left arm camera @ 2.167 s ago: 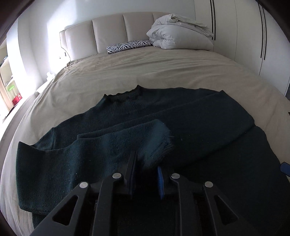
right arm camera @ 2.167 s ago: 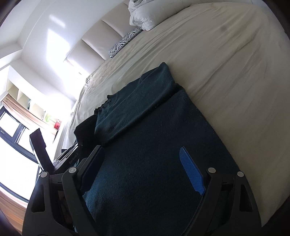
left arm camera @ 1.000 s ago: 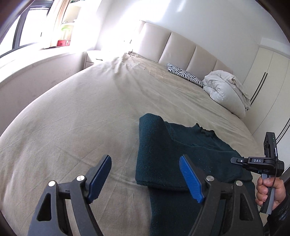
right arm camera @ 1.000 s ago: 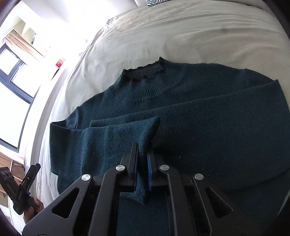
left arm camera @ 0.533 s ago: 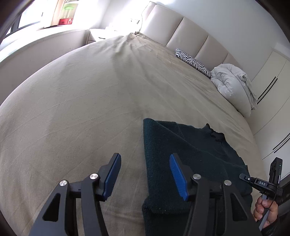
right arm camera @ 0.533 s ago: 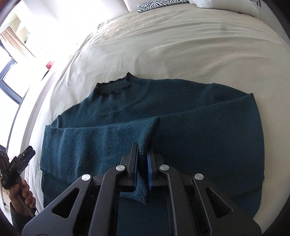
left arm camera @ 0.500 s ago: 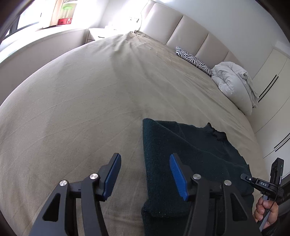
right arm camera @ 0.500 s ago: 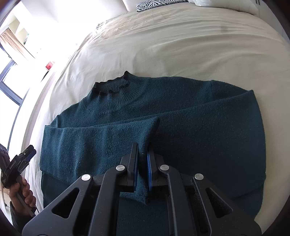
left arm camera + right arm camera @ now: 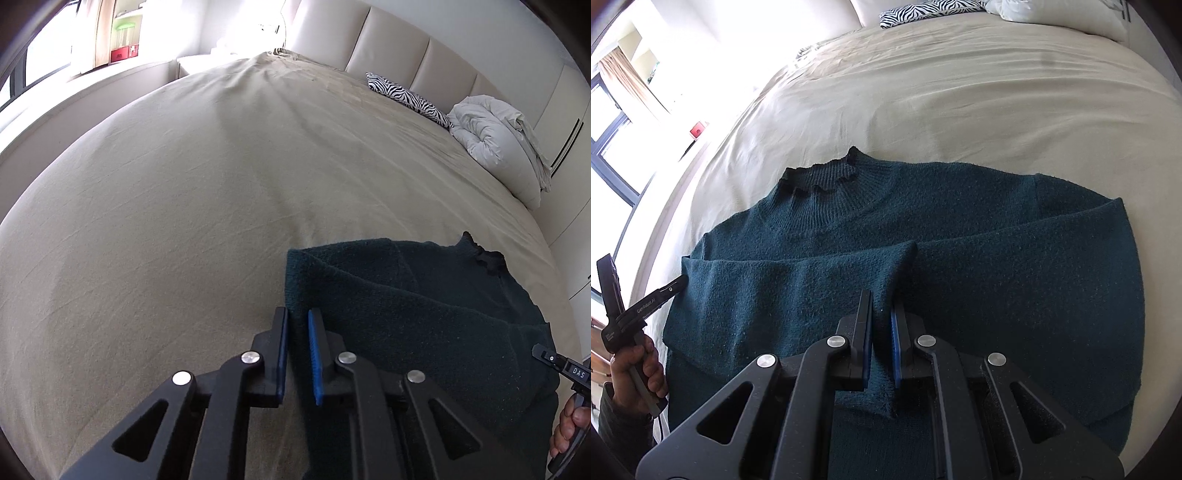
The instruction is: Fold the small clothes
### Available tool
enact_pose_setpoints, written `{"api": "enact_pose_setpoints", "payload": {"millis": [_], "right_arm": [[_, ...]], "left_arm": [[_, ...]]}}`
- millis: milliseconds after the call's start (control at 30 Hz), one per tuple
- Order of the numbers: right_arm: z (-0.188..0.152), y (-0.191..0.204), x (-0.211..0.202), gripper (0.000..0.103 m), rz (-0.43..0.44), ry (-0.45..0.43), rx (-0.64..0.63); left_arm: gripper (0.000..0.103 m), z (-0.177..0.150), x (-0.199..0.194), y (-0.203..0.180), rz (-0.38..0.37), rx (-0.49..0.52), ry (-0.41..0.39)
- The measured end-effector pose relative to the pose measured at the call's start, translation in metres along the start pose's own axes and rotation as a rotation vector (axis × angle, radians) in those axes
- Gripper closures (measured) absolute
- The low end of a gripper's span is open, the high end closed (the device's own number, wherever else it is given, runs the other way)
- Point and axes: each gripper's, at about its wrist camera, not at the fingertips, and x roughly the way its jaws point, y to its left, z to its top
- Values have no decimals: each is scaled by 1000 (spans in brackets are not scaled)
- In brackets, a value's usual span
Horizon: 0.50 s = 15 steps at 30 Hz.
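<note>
A dark teal knit sweater (image 9: 1015, 277) lies flat on the bed, collar toward the headboard, with both sleeves folded across the chest. My right gripper (image 9: 881, 301) is shut on the cuff of the left sleeve at the middle of the chest. My left gripper (image 9: 297, 314) is at the sweater's (image 9: 424, 314) folded left edge. Its jaws are closing, and the pads pinch that edge. In the right wrist view the left gripper's (image 9: 676, 286) tip touches the same edge, held by a hand (image 9: 635, 365).
The beige bed sheet (image 9: 184, 203) stretches wide to the left and beyond the sweater. A zebra pillow (image 9: 406, 96) and a bundled white duvet (image 9: 498, 140) sit by the padded headboard (image 9: 388, 48). A window ledge (image 9: 92, 85) runs along the left.
My left gripper came down to the sweater's left edge and its jaws went from wide apart to nearly together around the fabric. The right gripper stays shut on the cuff.
</note>
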Motion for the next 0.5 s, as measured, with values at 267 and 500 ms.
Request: {"api": "enact_pose_setpoints", "payload": {"millis": [267,500], "right_arm": [[-6,-12,17,96,-11,2,34],[-3,-16,15,96,-11,-26,39]], "left_arm": [[93,-12,1,-2,42,59,-55],[90,-8,-22,-1,49,23,-81]]}}
